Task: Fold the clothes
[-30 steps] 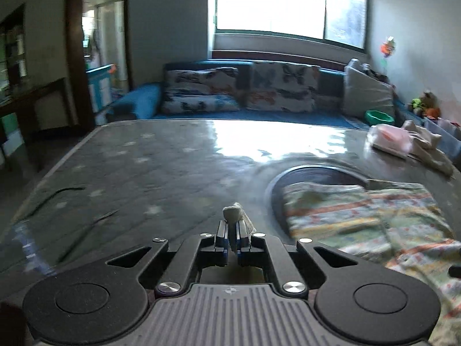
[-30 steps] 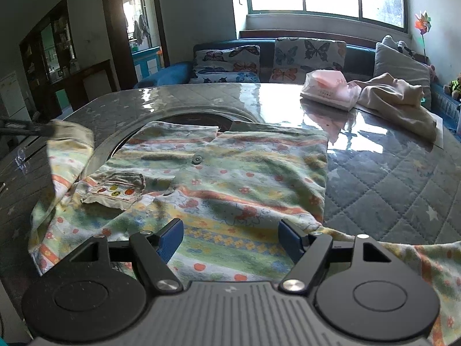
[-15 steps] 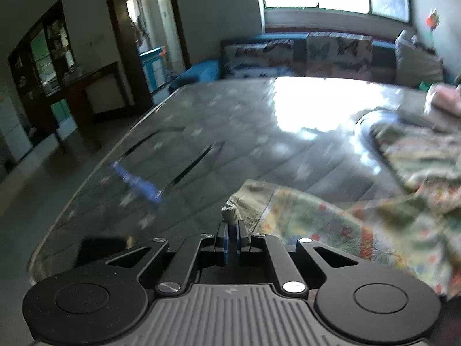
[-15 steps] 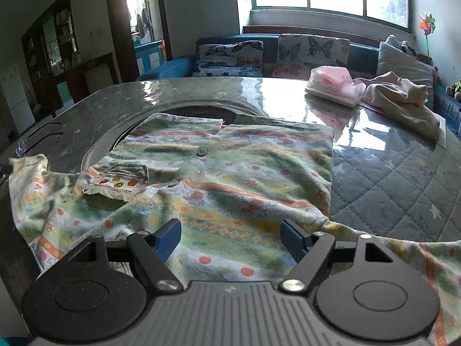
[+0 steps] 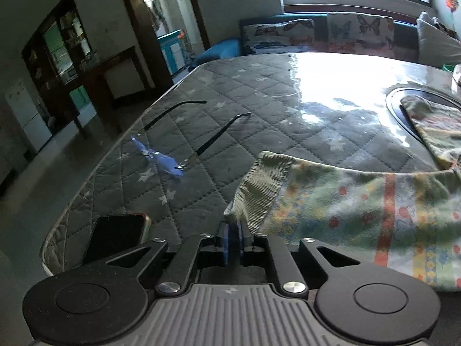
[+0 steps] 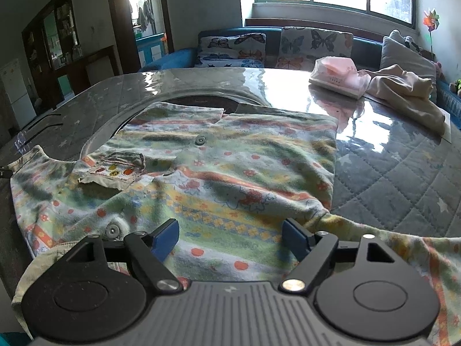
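shirt (image 6: 230, 173) lies spread on the quilted table (image 6: 403, 178), long axis running 9 to 3 o'clock, its body at 12 o'clock from the released right gripper (image 6: 230, 238). left gripper (image 5: 234, 240) is clenched on the sleeve cuff (image 5: 259, 190), the sleeve trailing toward 3 o'clock. no writing is readable.

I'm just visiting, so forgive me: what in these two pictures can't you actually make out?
- Left wrist view: the left gripper pinches the sleeve cuff; the pinched bit is hidden between its pads.
- Same view: the phone is partly covered by the gripper body.
- Right wrist view: the patterned shirt has its near hem hidden under the open right gripper.
- Print on the pink packet is too small to read.
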